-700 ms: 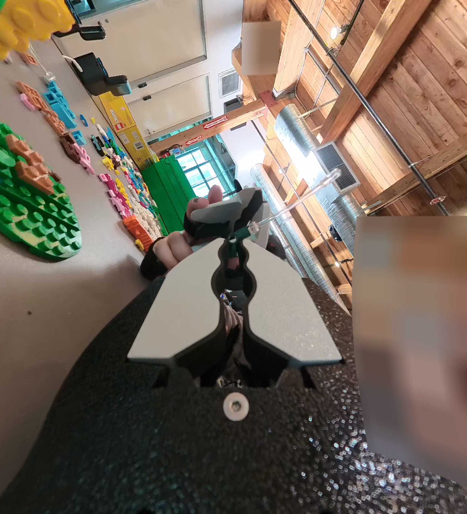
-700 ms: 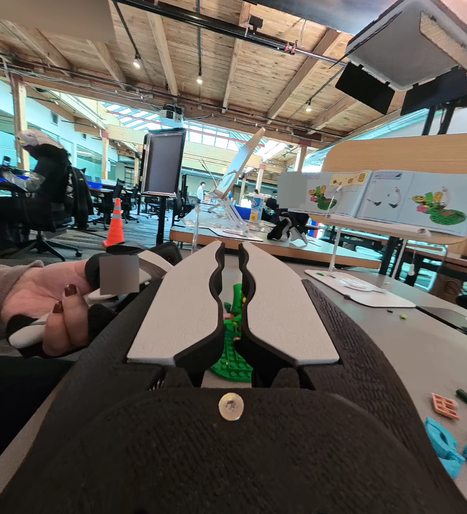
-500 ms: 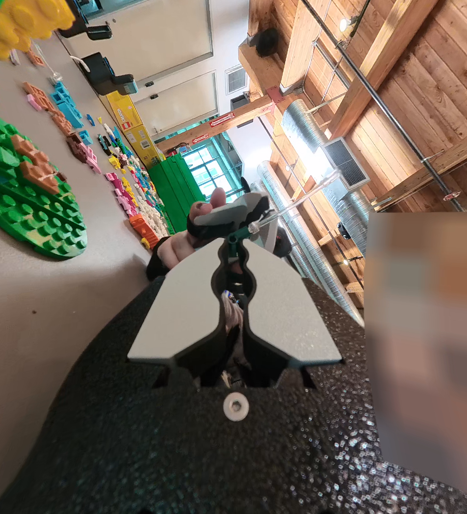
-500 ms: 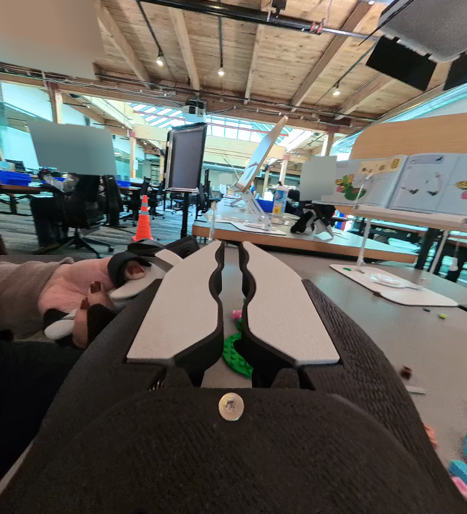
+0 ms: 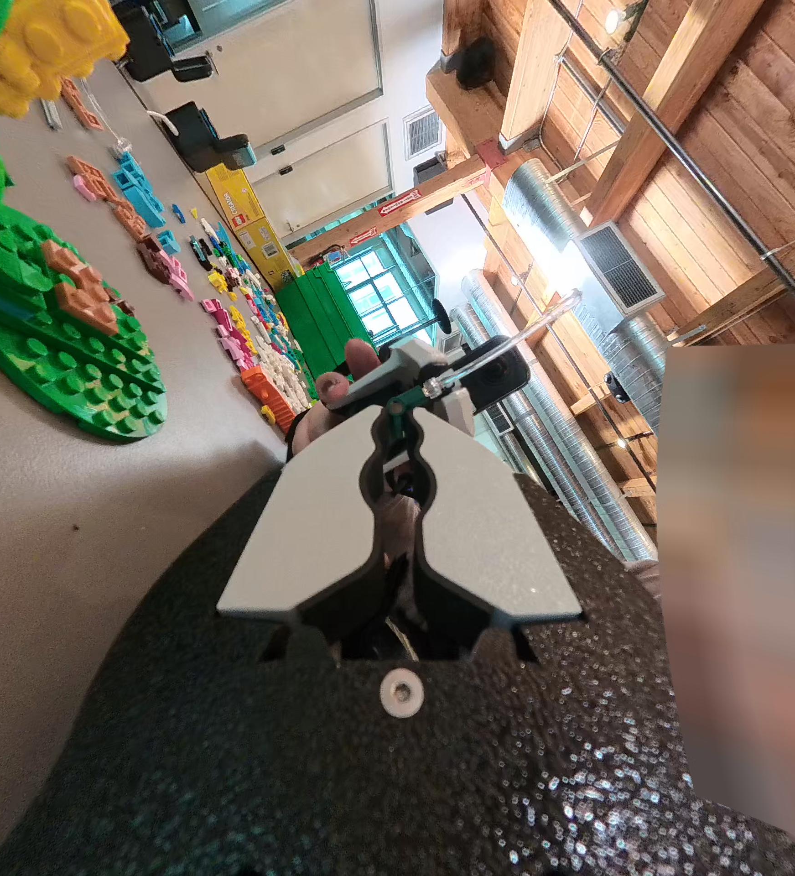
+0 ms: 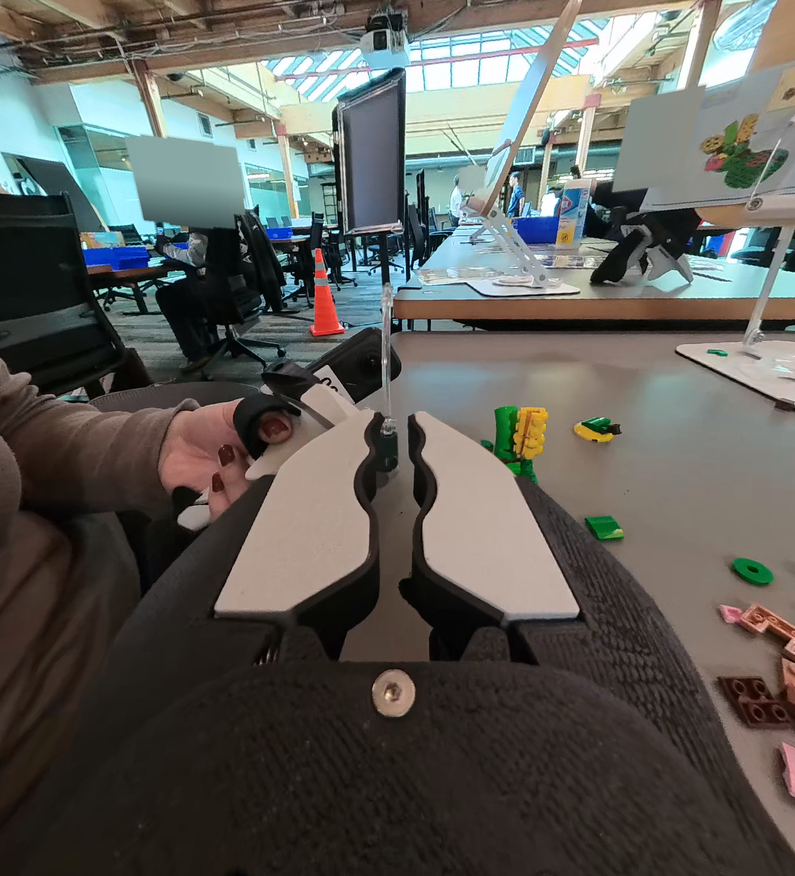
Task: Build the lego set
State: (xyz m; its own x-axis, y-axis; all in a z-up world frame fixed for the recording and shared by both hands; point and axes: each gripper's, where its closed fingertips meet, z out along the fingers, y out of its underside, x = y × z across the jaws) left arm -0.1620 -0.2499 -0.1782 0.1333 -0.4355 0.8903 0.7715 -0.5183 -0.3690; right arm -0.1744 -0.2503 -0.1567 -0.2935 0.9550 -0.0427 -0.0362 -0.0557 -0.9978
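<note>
The left gripper [image 5: 397, 419] is pinched shut on a small dark green connector piece [image 5: 402, 406] at centre frame, a clear curved rod [image 5: 518, 332] rising from it toward the upper right. The right gripper [image 6: 391, 419] stands slightly open around that same piece, its tips just beside it without clearly touching. On the grey surface [image 6: 670, 455] at right sit a green-and-yellow flower build [image 6: 521, 438] and loose bricks [image 6: 779, 635]; a round green baseplate [image 5: 78, 374] lies at left.

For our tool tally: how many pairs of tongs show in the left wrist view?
2: the left tongs in the foreground, gripping the green piece; the right tongs beyond, straddling its clear rod. None seem hidden.
</note>
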